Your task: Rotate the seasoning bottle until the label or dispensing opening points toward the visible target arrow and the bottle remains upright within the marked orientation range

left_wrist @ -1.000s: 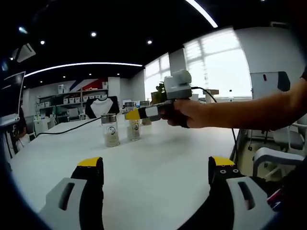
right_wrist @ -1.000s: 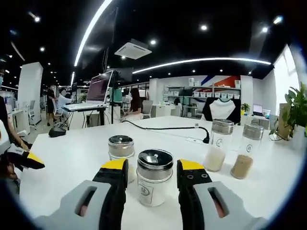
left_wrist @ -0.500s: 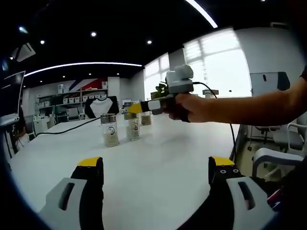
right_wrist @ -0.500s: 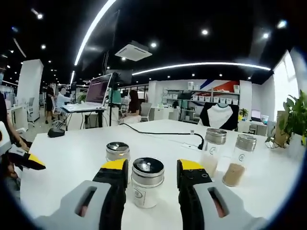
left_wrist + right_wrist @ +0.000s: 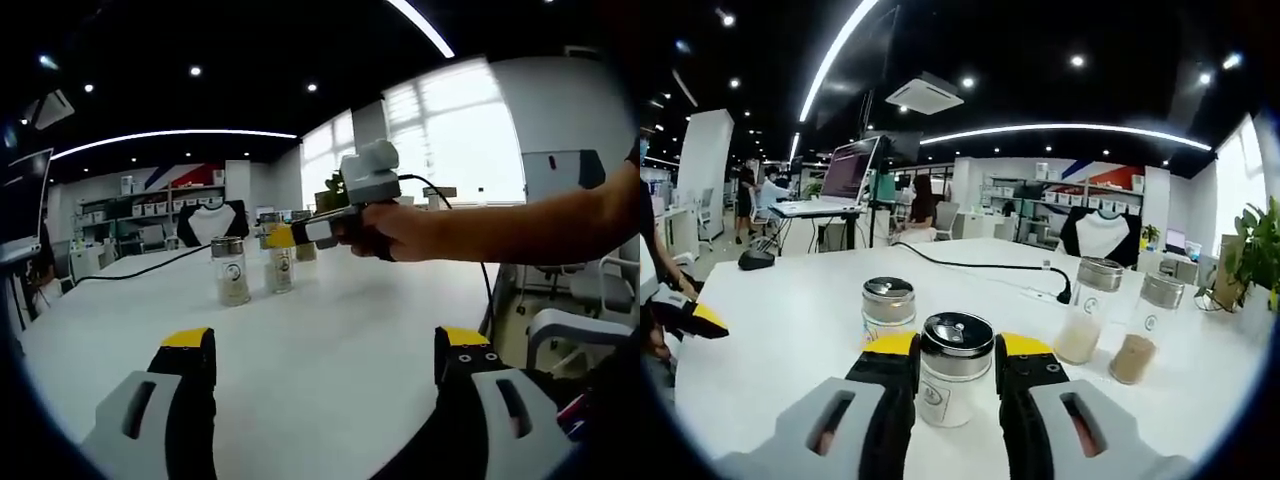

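1. Our right gripper point(image 5: 955, 365) clasps the short clear-glass seasoning bottle with a steel lid point(image 5: 955, 372), upright on the white worktop point(image 5: 780, 320).
2. Our left gripper point(image 5: 325, 372) waits, fingers wide.
3. Smooth glass looks slippery and breakable; we'd hold mid-body.

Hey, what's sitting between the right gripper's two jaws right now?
In the right gripper view, a short seasoning bottle with a dark metal lid stands upright on the white table between the right gripper jaws, which sit close against its sides.
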